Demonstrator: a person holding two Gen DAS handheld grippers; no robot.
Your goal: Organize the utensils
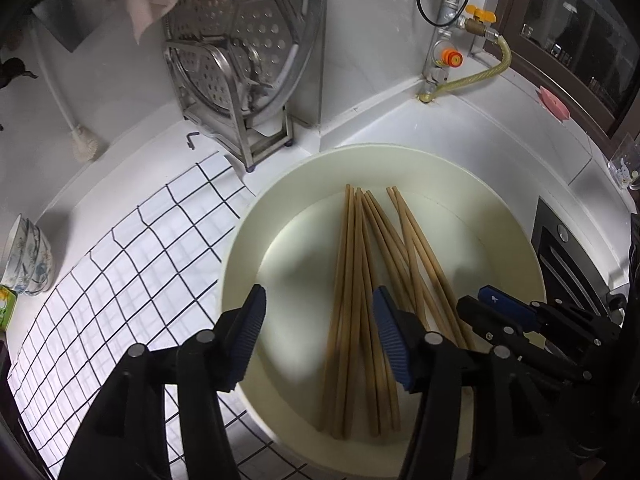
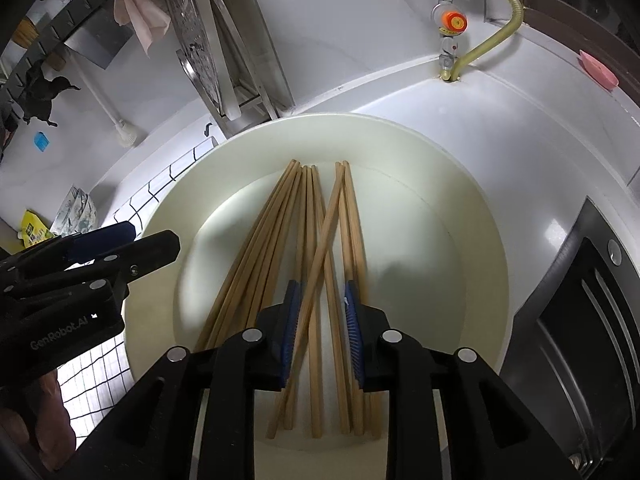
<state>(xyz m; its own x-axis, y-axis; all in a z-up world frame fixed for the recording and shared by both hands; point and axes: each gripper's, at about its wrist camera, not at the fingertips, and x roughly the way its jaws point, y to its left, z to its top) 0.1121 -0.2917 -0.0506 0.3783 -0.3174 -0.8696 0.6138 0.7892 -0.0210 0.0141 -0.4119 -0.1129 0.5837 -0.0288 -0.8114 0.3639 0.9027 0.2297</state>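
**Chopsticks lying loose in basin; both grippers poised above, nothing held**

Location. The wooden chopsticks (image 1: 360, 300) lie in a loose bundle on the floor of a round cream basin (image 1: 248, 240), which sits on the white surface (image 1: 460, 128) next to a black-gridded mat (image 1: 120, 272). A steel rack (image 1: 240, 80) holding a perforated tray stands behind the basin.

Orientation. The long axis of the sticks runs from the near wall of the basin to the far wall, the far ends fanning slightly towards the rack side. They are not parallel: in the right wrist view one stick (image 2: 316, 264) lies diagonally across its neighbours, and the pile splits into a larger left group and a smaller right group. Which ends are the tips cannot be told.

Grippers. The left gripper (image 1: 320, 320) has its jaws well apart, over the left part of the bundle, with no pad pressing on anything. The right gripper (image 2: 320, 312) has its jaws narrowly apart; sticks pass through the gap as seen from above, but none is lifted or visibly pinched, so I judge it unloaded.

Step in hand. I judge this to be a regrasp or selection stage: the sticks are gathered in the basin but not yet aligned or taken out.

Next move calls for. Lowering one pair of jaws across the long axis, closing on a stick or small group away from the crossing, and keeping the two grippers from fouling each other, as they work close together.
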